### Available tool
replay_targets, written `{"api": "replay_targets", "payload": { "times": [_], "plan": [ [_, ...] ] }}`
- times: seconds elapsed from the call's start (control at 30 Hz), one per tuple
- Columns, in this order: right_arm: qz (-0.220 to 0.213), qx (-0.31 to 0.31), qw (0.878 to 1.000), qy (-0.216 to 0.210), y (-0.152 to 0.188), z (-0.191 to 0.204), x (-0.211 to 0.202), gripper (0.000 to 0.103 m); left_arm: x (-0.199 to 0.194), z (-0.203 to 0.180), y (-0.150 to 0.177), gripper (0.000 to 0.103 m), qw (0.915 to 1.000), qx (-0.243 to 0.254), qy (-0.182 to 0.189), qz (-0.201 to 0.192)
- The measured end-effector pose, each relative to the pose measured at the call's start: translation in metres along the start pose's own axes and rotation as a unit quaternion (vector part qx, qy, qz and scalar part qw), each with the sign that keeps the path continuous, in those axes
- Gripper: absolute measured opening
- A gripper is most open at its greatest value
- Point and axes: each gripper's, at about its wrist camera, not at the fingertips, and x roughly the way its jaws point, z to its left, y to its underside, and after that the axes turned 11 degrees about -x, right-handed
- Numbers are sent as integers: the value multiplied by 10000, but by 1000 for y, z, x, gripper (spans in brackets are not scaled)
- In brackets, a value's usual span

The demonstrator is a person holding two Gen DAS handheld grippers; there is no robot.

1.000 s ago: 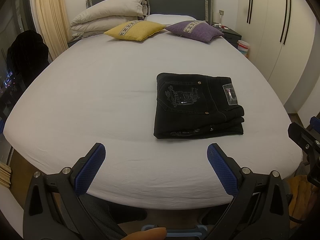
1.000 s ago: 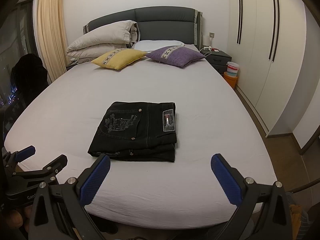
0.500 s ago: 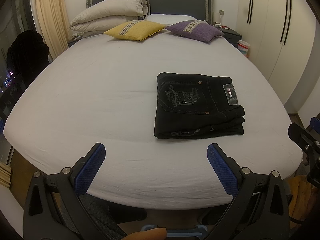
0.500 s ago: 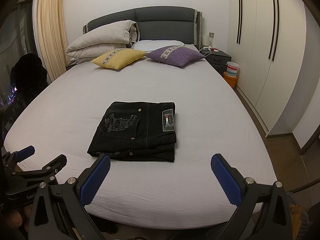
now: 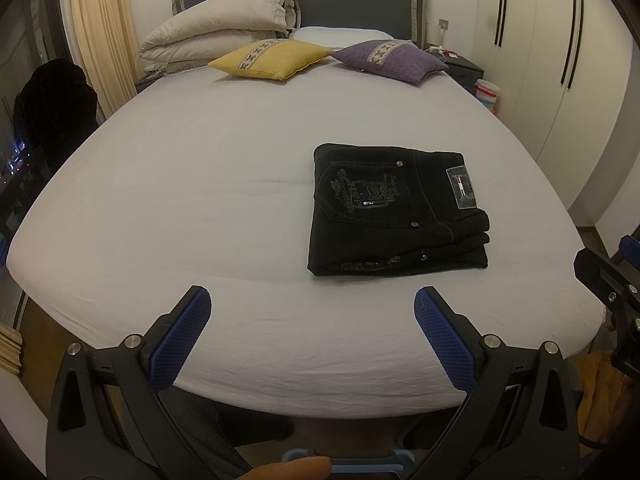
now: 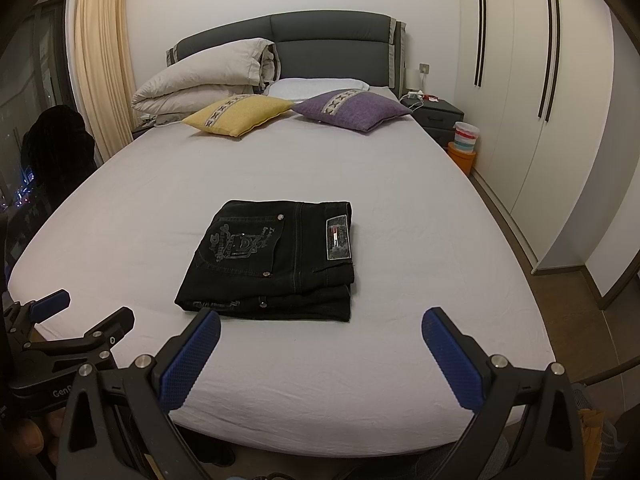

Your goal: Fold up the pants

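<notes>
Black pants [image 5: 396,210] lie folded in a neat rectangular stack on the white bed [image 5: 200,184], back pocket and label on top. They also show in the right wrist view [image 6: 276,260]. My left gripper [image 5: 312,306] is open and empty, held back over the bed's near edge, to the left of the pants. My right gripper [image 6: 320,326] is open and empty, held back from the near edge of the pants. The left gripper also shows at the lower left of the right wrist view [image 6: 72,340].
A yellow cushion [image 6: 238,114], a purple cushion [image 6: 352,110] and a folded duvet [image 6: 208,76] lie at the headboard. A nightstand [image 6: 434,114] and wardrobe [image 6: 540,100] stand on the right. A dark chair [image 6: 58,148] stands at the left.
</notes>
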Motion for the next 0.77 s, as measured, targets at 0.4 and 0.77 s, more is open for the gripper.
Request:
{"api": "replay_targets", "payload": {
  "times": [0.4, 0.77],
  "plan": [
    [27, -11, 10000, -29, 3, 1, 2, 103, 2, -1, 0, 103, 10000, -10, -26, 57],
    [56, 3, 10000, -41, 10, 1, 6, 103, 0, -2, 1, 103, 10000, -8, 10, -30]
  ]
}}
